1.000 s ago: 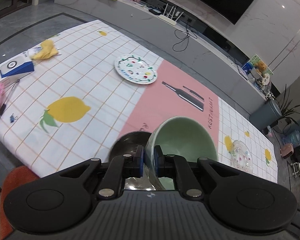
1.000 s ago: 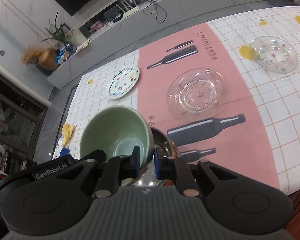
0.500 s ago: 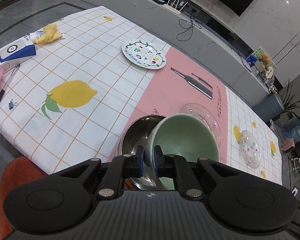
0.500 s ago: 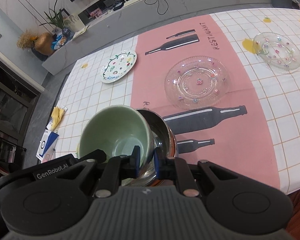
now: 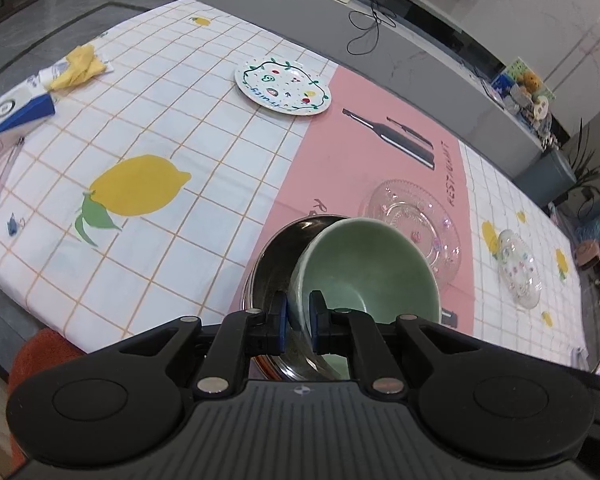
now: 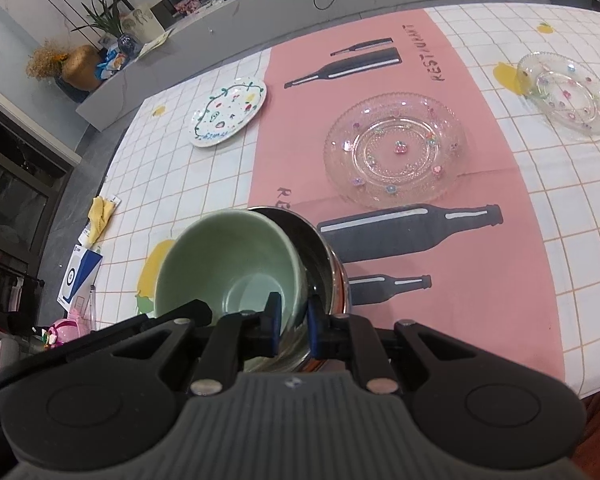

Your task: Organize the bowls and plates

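Observation:
My left gripper [image 5: 299, 318] is shut on the near rim of a green bowl [image 5: 370, 268]. My right gripper [image 6: 293, 322] is shut on the rim of the same green bowl [image 6: 228, 264], from the other side. The bowl sits tilted inside a steel bowl [image 5: 278, 258] at the table's near edge; the steel bowl also shows in the right wrist view [image 6: 324, 264]. A large clear glass plate [image 6: 396, 154] lies on the pink cloth beyond. A small glass dish [image 6: 568, 94] lies at the far right. A painted white plate [image 5: 282, 86] lies further back.
A yellow cloth [image 5: 80, 66], a blue and white box [image 5: 14, 110] and pens [image 5: 0, 184] lie at the table's left end. A pink object [image 6: 64, 330] sits by that end. A grey low cabinet [image 5: 400, 40] with cables runs behind the table.
Both grippers, still shut on the green bowl, have come lower and closer to the table. The green bowl now sits deeper in the steel bowl.

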A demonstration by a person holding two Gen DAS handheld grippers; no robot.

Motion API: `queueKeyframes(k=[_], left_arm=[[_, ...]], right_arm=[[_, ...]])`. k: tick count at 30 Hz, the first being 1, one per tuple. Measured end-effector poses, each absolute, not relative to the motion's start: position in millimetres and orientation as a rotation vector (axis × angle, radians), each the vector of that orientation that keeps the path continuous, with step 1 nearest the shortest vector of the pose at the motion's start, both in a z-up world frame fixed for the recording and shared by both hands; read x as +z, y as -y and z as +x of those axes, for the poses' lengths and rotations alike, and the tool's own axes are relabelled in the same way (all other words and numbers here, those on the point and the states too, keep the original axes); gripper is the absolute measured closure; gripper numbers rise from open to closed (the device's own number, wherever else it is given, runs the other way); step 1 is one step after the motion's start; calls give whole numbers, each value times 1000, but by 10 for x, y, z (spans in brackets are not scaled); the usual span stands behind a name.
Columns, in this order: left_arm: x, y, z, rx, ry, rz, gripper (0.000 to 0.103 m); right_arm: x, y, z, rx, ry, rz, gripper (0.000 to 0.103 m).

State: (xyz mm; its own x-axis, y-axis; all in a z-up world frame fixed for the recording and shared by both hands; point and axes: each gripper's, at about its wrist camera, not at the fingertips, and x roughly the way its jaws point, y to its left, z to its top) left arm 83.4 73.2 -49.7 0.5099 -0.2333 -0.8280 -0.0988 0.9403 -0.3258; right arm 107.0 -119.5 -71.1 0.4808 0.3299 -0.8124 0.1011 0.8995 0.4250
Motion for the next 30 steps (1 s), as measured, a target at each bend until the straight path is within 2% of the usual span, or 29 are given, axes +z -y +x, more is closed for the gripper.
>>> queueKeyframes(k=[16, 25, 26, 28, 30], left_arm=[[-581, -775, 948, -110, -1088, -322, 84], [-462, -815, 900, -114, -1020, -316, 83], [-430, -819, 883, -114, -1002, -312, 83], [-382, -826, 859, -119, -974, -308, 80], [-334, -839, 816, -131, -933, -310, 60]], right_arm=[[-782, 1103, 1184, 129, -1090, 409, 93], [-701, 1132, 1134, 134, -1034, 399, 86], [-678, 1146, 1117, 139, -1022, 402, 81], [-618, 1171, 1077, 147, -990, 405, 74], [-563, 1202, 1047, 154, -961, 408, 67]])
